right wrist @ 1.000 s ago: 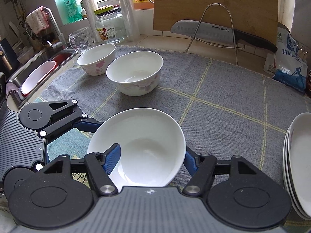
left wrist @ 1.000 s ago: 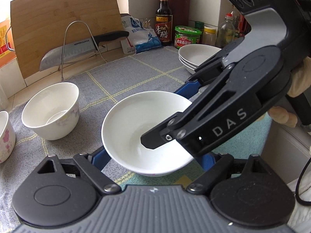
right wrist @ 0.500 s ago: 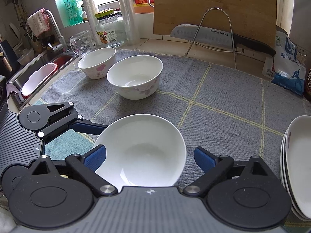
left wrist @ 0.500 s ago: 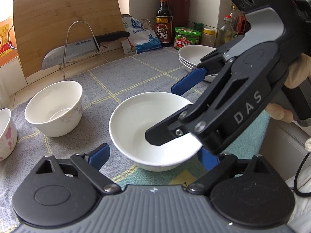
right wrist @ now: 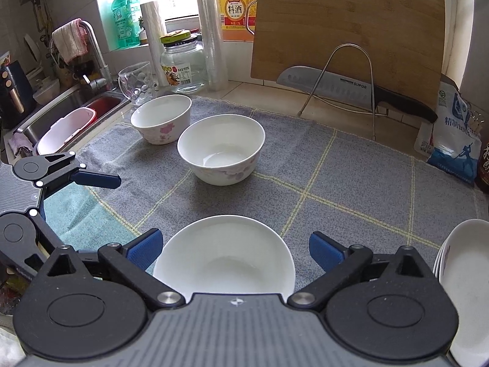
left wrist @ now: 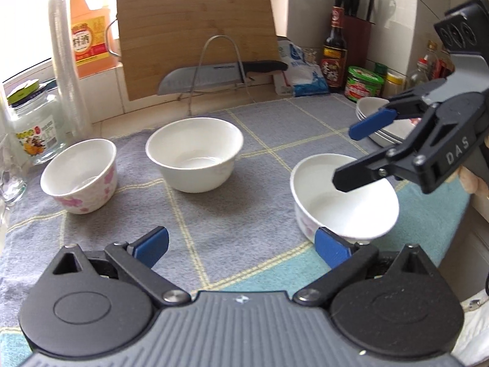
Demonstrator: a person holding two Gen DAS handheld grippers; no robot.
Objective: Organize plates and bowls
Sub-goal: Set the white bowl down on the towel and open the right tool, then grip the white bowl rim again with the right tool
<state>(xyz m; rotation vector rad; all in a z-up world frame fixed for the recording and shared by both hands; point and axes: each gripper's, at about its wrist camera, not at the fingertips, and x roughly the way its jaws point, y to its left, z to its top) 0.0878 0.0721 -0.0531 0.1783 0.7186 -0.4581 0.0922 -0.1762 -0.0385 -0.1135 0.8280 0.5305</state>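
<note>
Shallow bowl (right wrist: pixel 224 255) set on the mat (right wrist: pixel 351 177) between the right gripper (right wrist: pixel 233 249) fingers, untouched, two deeper bowls (right wrist: pixel 221 150) placed ahead and leftward, stacked plates (right wrist: pixel 464 278) to its right, cutting board (right wrist: pixel 345 30) propped behind.

A counter (right wrist: pixel 262 94) is carrying a grey mat (right wrist: pixel 336 183), and three bowls are sitting on the mat: a near bowl (right wrist: pixel 224 257), a middle bowl (right wrist: pixel 221 150) and a flowered bowl (right wrist: pixel 162 122) toward the sink (right wrist: pixel 70 104). A stack of plates (right wrist: pixel 464 275) is resting at the mat's right edge. Behind the mat, a jar (right wrist: pixel 183 64), a glass (right wrist: pixel 136 82), a rack (right wrist: pixel 339 82) with a knife (right wrist: pixel 330 87), and a bag (right wrist: pixel 452 140) are standing on the counter.
</note>
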